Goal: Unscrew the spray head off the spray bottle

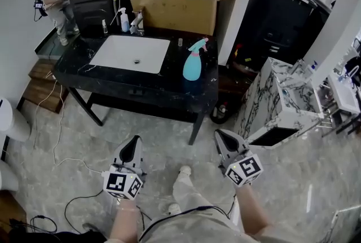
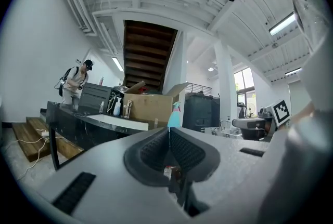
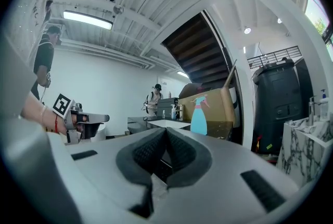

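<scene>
Head view, 7 o'clock: left gripper [image 1: 135, 139], jaws fully together, nothing between them, touching nothing, held over the floor [image 1: 169, 140]. Same at 5 o'clock: right gripper [image 1: 219, 133], jaws together, empty, clear of everything.

Left gripper view: left gripper [image 2: 169, 130] pads pressed flat against each other, no gap. Right gripper view: right gripper [image 3: 166, 130] likewise closed pad to pad.

Count, head view:
- grippers: two, both well short of the bench [image 1: 186, 92]
- spray bottle [image 1: 192, 64]: one
- white basin [image 1: 131, 53]: one, set into the bench top
- cardboard box [image 1: 175, 10]: one, flaps open, at the bench's 12 o'clock
- white bottle [image 1: 124, 21]: one, at the basin's 11 o'clock
- people in the background: two, at 10 and 1 o'clock

Spray bottle: upright on the bench at the basin's 3 o'clock, well apart from both grippers. Teal body, flaring toward the base. Spray head [image 1: 198, 44] teal with pink, seated on the neck, not yet off. Also seen just above the closed tips in both gripper views [image 2: 174, 116] [image 3: 199, 114].
</scene>
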A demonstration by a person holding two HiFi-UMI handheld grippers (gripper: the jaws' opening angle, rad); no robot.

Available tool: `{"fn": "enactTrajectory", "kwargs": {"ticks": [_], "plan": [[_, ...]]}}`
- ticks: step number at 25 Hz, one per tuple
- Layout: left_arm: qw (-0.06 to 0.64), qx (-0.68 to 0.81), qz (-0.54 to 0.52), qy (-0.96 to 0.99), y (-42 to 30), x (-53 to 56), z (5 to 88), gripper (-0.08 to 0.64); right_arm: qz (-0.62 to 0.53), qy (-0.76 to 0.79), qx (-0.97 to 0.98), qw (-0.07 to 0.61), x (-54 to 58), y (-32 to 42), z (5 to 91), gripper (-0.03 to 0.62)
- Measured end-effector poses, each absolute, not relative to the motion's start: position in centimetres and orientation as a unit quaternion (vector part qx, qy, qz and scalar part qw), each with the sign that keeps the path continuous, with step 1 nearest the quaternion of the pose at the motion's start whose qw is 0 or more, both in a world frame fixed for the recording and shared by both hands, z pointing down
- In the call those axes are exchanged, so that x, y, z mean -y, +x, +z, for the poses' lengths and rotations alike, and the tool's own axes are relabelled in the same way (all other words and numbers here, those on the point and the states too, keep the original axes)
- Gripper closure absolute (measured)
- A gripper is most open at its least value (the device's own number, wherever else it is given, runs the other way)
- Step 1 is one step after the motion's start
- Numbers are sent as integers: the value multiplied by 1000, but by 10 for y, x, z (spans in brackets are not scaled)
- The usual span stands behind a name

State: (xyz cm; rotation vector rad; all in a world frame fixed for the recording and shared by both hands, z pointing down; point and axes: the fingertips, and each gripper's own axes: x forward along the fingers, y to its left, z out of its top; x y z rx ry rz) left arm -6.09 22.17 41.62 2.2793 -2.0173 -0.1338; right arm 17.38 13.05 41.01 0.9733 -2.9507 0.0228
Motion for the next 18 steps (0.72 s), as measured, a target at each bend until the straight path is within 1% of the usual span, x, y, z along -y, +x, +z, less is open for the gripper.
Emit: {"fn": "enactTrajectory", "kwargs": {"ticks": [9,18], "plan": [[44,641,-38,766,-73,-129,415,549,6,308,951,6,-39,139,405,586],[45,608,-42,791,-65,-39,408,549,13,305,952,15,38,119,401,553]]}}
